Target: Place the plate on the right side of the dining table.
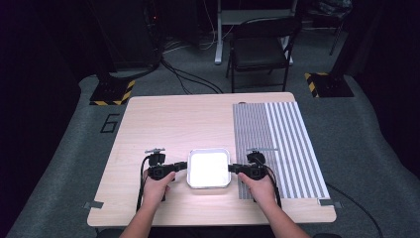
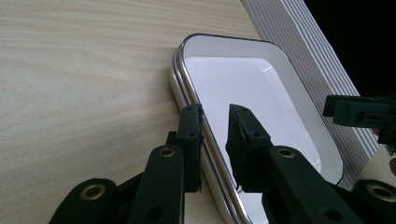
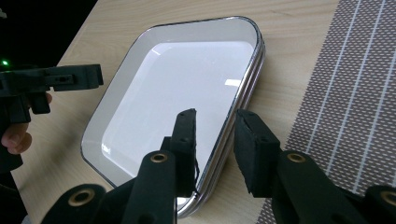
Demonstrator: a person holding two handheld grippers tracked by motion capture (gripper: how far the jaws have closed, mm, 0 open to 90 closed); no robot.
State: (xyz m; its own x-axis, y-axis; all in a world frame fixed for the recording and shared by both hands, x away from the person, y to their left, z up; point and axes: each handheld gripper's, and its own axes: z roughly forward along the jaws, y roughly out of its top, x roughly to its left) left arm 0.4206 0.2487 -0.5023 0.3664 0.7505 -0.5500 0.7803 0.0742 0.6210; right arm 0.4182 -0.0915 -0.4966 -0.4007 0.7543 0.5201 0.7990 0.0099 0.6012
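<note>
A white tray (image 1: 208,168) with a shiny metal rim sits on the wooden counter (image 1: 173,124), just beside the near left edge of a striped mat (image 1: 285,144).

The left hand-held gripper (image 1: 182,166) is at the tray's left rim. In the left gripper view, its jaws straddle that rim with a gap between them: one jaw outside against the rim, one inside over the tray floor. Whether they pinch the rim cannot be told.

The right hand-held gripper (image 1: 234,169) is at the tray's right rim. In the right gripper view, its jaws are spread, one on each side of the rim.

In the high view the tray's interior is overexposed. The person's forearms are cut off at the lower edge of the high view. Beyond the counter, a folding chair (image 1: 260,47) stands in dim light.
</note>
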